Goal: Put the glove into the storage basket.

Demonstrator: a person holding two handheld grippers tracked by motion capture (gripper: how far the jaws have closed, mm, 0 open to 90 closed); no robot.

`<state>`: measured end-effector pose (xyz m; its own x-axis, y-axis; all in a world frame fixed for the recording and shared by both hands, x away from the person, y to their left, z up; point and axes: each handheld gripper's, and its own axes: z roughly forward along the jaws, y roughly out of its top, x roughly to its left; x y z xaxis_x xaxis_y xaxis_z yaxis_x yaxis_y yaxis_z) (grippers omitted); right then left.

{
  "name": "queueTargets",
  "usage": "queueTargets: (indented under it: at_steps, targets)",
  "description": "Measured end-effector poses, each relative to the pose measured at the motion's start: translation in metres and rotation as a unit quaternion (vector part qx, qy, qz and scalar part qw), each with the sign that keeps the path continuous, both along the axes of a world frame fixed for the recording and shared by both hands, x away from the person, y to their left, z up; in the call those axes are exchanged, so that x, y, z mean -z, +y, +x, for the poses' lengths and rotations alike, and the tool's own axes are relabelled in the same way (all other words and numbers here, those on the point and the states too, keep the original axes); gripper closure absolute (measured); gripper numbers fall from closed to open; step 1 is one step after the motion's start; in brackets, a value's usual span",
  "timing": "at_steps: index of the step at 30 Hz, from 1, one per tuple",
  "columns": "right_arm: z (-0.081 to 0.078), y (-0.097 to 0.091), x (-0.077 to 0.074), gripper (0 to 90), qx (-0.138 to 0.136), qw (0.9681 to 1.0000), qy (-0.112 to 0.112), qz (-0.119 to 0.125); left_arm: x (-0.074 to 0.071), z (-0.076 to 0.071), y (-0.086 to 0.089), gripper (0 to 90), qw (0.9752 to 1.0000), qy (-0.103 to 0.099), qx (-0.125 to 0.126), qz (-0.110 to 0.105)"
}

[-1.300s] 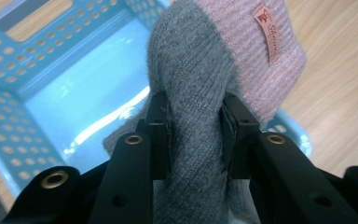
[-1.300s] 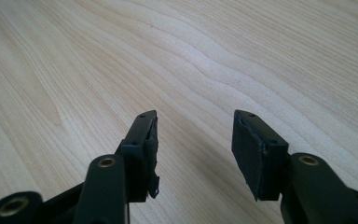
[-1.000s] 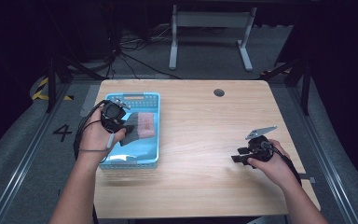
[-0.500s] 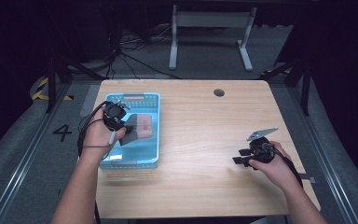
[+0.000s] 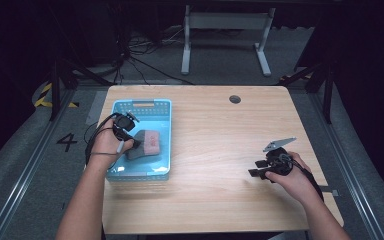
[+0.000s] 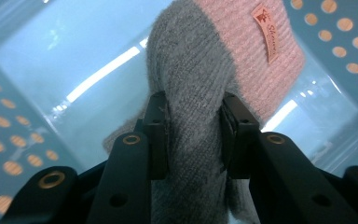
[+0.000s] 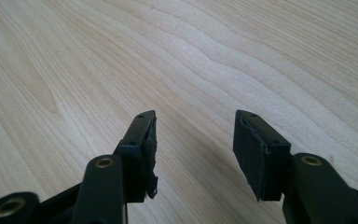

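Our left forearm comes in from the near edge of the table [image 5: 215, 200] and angles up to the blue basket [image 5: 166, 107], the hand bent over its left wall so that the left tongs [image 5: 136, 143] point into it toward the right. Their pads press on both sides of the grey end of a grey-and-pink knitted piece [image 6: 200, 93] — in the left gripper view [image 6: 193, 135] the wool bulges between the two black jaws and its pink half, with a small sewn label [image 6: 266, 32], lies beyond against the pale basket floor. From the high view the knitted piece [image 5: 147, 143] sits in the middle of the basket, grey end toward our hand. Against the earlier high views, the left hand has dropped lower into the basket and the knit has gone down with it, now lying close to the floor rather than held up nearer the far wall. Our right hand rests on the table's right side, well apart from the basket, wrist turned so the right tongs [image 5: 256, 168] point left — unmoved. Their jaws stand apart with nothing between them, bare wood showing in the gap in the right gripper view [image 7: 193, 149].
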<state>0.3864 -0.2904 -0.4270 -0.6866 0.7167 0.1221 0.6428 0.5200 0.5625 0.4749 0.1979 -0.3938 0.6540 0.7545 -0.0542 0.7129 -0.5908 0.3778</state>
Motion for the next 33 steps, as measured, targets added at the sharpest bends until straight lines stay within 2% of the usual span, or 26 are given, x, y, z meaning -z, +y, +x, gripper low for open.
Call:
queueTargets:
  at_steps: [5, 8, 11, 16, 18, 20, 21, 22, 23, 24, 28, 33]
  targets:
    - [0.0, 0.001, 0.001, 49.9, 0.0, 1.0, 0.001, -0.001, 0.006, 0.004, -0.006, 68.0, 0.9997, 0.01, 0.02, -0.004]
    - [0.0, 0.002, 0.002, 49.8, 0.0, 1.0, 0.001, -0.003, 0.01, 0.007, -0.012, 67.7, 0.9996, 0.012, 0.024, 0.004]
    - [-0.001, 0.002, 0.003, 49.8, -0.002, 1.0, 0.002, -0.004, 0.013, 0.011, -0.017, 67.6, 0.9995, 0.012, 0.03, 0.003]
    - [-0.003, -0.001, 0.001, 49.7, 0.001, 1.0, 0.0, -0.001, 0.017, 0.016, -0.023, 66.0, 0.999, 0.005, 0.039, 0.023]
    - [-0.003, -0.002, 0.001, 49.7, 0.002, 1.0, -0.002, 0.0, 0.019, 0.018, -0.023, 61.6, 0.9985, -0.01, 0.042, 0.035]
    - [-0.003, -0.002, 0.0, 49.6, 0.001, 1.0, -0.003, 0.0, 0.02, 0.018, -0.024, 50.7, 0.9974, -0.031, 0.041, 0.05]
    - [-0.003, -0.002, 0.0, 49.6, 0.0, 1.0, -0.004, 0.0, 0.021, 0.018, -0.025, 48.1, 0.9968, -0.039, 0.041, 0.057]
    - [-0.004, -0.002, 0.0, 49.5, 0.001, 1.0, -0.003, 0.0, 0.021, 0.018, -0.025, 47.2, 0.9955, -0.057, 0.041, 0.064]
    - [-0.004, -0.001, 0.0, 49.4, -0.001, 1.0, -0.004, -0.001, 0.021, 0.018, -0.026, 41.8, 0.9947, -0.067, 0.04, 0.066]
    - [-0.004, -0.001, 0.0, 49.2, -0.001, 1.0, -0.005, -0.001, 0.02, 0.018, -0.026, 39.1, 0.9945, -0.072, 0.038, 0.066]
    - [-0.003, 0.0, -0.001, 48.7, -0.004, 1.0, -0.009, 0.001, 0.013, 0.015, -0.028, 39.8, 0.9944, -0.085, 0.035, 0.052]
    - [-0.002, 0.001, -0.005, 48.6, -0.005, 0.9999, -0.012, 0.003, -0.001, 0.0, -0.031, 40.0, 0.9941, -0.099, 0.033, 0.031]
